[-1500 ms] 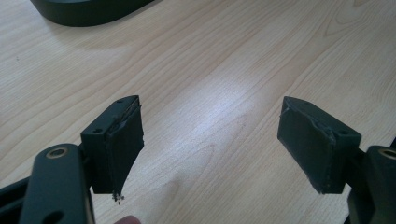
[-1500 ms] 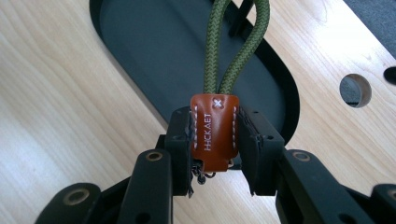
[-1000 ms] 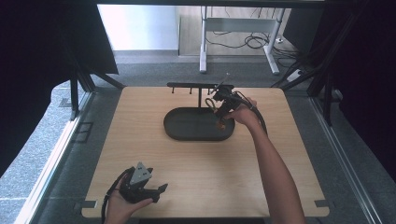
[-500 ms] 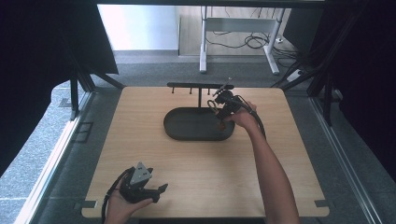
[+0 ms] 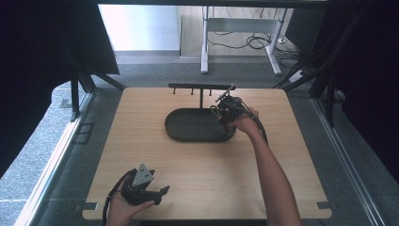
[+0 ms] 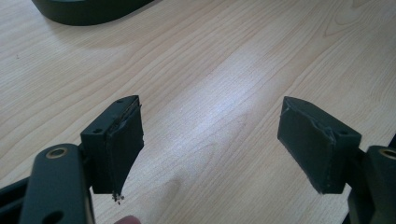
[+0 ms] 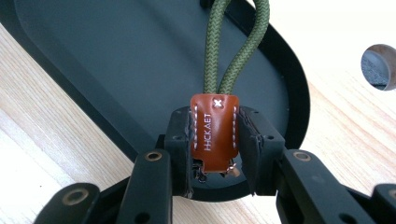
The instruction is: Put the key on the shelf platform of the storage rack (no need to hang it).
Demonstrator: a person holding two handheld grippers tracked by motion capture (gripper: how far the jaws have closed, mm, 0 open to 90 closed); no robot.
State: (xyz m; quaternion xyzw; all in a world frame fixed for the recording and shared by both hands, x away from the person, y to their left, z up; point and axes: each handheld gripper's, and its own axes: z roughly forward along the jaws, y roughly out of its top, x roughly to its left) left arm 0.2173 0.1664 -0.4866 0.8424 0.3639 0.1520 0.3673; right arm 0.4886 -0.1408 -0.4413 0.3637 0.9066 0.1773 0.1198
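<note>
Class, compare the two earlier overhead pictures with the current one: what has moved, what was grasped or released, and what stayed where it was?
Little changed. The right tool shifted only slightly by the black stand, staying shut on the brown leather tag of the green cord loop, above the dark oval tray. Nothing was taken or released. The left tool stayed open at the near table edge.

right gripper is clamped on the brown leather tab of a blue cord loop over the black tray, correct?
Not quite: the cord loop is olive green, not blue, as the right gripper view shows. The rest holds: the right gripper is clamped on the brown leather tab over the black tray.
</note>
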